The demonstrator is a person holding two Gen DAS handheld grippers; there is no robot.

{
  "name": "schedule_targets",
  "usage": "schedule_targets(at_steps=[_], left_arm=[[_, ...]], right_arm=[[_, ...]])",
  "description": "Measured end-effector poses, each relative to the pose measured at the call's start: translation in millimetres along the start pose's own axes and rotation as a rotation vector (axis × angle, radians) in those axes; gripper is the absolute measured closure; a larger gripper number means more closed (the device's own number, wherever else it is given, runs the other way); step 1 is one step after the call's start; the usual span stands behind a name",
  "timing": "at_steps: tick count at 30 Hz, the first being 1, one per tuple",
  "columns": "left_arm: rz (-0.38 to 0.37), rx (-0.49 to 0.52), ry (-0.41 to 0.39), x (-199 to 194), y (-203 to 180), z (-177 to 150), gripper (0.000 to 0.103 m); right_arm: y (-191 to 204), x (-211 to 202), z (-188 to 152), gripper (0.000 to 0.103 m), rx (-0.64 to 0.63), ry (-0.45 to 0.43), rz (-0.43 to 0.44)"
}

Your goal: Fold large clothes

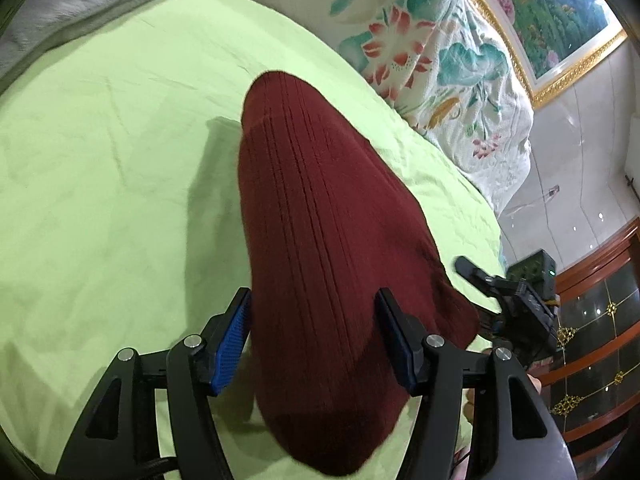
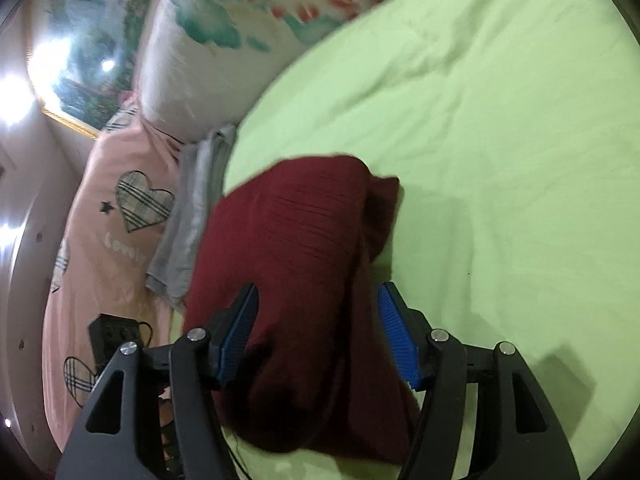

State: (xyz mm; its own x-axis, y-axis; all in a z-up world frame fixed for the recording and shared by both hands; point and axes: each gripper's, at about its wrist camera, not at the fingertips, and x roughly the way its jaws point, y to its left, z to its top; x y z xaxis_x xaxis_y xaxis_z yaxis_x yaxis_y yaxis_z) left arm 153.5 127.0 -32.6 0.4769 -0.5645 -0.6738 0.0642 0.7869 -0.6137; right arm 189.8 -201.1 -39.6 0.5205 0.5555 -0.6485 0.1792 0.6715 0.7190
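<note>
**Folded Maroon Knit Between Open Claws on the Bed**

While it lies folded on the light green bed sheet (image 1: 100, 140), the dark red ribbed garment (image 1: 320, 220) stretches away from the camera in the left wrist view, its knit ribs running lengthwise. Seen from the right wrist, its top layer sits bunched and uneven, and the picture there is blurred. Over the near end of the cloth, the left claw (image 1: 316, 304) stands wide, blue pads apart on either side of the fabric and not pressing it. Above the other end the right claw (image 2: 318, 300) is likewise spread, with the cloth between its fingers but not pinched. Beside the garment's far edge lies a folded grey cloth (image 2: 192, 216), then pink bedding with plaid hearts (image 2: 120, 220). A flowered quilt (image 1: 448, 64) is heaped at the sheet's edge below a gold-framed painting (image 1: 560, 12)
</note>
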Motion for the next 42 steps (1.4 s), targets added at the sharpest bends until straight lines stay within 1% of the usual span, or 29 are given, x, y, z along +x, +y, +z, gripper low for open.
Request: schedule_targets(at_steps=[3,6,8,10,12,14,17,19,20,21,23,25,26,27,29,31,32,35,36,38,39,40,41,42], left_arm=[[0.021,0.017,-0.017,-10,-3,-7,0.042],[0.038,0.033,-0.020,-13,-4,-8,0.042],[0.046,0.044,-0.024,-16,-6,-10,0.042],[0.042,0.048,-0.016,-18,-6,-10,0.042],[0.039,0.046,-0.008,-17,-4,-10,0.042],[0.038,0.045,0.001,-16,-4,-11,0.042],[0.043,0.051,0.015,-10,-5,-12,0.041],[0.048,0.061,0.027,-6,-8,-11,0.040],[0.055,0.067,0.030,-4,-10,-11,0.040],[0.066,0.079,0.031,-3,-13,-12,0.040],[0.073,0.113,0.028,-4,-20,-14,0.040],[0.053,0.140,0.023,-6,-25,-17,0.040],[0.050,0.152,0.023,-6,-27,-19,0.040],[0.058,0.173,0.027,-4,-30,-22,0.040],[0.089,0.216,0.048,5,-35,-28,0.039],[0.099,0.221,0.072,16,-37,-33,0.037],[0.103,0.217,0.081,21,-38,-35,0.036],[0.159,0.244,0.101,30,-44,-41,0.034],[0.166,0.251,0.101,30,-45,-42,0.034],[0.159,0.244,0.102,21,-45,-40,0.034],[0.150,0.238,0.091,12,-45,-38,0.034],[0.146,0.237,0.077,3,-45,-36,0.035],[0.139,0.236,0.057,-7,-45,-33,0.036],[0.127,0.234,0.020,-23,-46,-28,0.036]], right_arm=[[18,-8,-4,0.040,-0.062,0.004,0.005],[31,-5,-11,0.043,-0.119,0.030,-0.028],[37,-4,-16,0.043,-0.151,0.035,-0.046],[38,-2,-15,0.043,-0.141,0.020,-0.058],[26,-3,-7,0.043,-0.097,0.000,-0.055],[13,-1,3,0.043,-0.061,-0.019,-0.073],[9,14,11,0.043,-0.047,0.026,-0.056],[14,24,10,0.060,-0.066,0.059,-0.057],[19,31,9,0.082,-0.092,0.079,-0.069],[22,33,7,0.088,-0.104,0.087,-0.064],[30,21,6,0.090,-0.120,0.049,-0.001],[34,-3,3,0.091,-0.138,-0.023,0.094],[32,-13,-1,0.091,-0.148,-0.051,0.109],[28,-17,-4,0.091,-0.151,-0.058,0.097],[9,-13,-8,0.091,-0.125,-0.034,0.039],[-20,5,-11,0.091,-0.063,0.012,-0.029],[-29,12,-12,0.091,-0.043,0.030,-0.038],[-32,17,-12,0.090,-0.026,0.029,-0.041],[-27,15,-10,0.084,-0.038,0.030,-0.055],[-22,8,-9,0.078,-0.045,0.035,-0.090],[-21,2,-7,0.077,-0.044,0.029,-0.096],[-18,-5,-5,0.077,-0.040,0.009,-0.113],[-14,-19,-2,0.077,-0.039,-0.030,-0.143],[-12,-30,0,0.077,-0.041,-0.060,-0.152]])
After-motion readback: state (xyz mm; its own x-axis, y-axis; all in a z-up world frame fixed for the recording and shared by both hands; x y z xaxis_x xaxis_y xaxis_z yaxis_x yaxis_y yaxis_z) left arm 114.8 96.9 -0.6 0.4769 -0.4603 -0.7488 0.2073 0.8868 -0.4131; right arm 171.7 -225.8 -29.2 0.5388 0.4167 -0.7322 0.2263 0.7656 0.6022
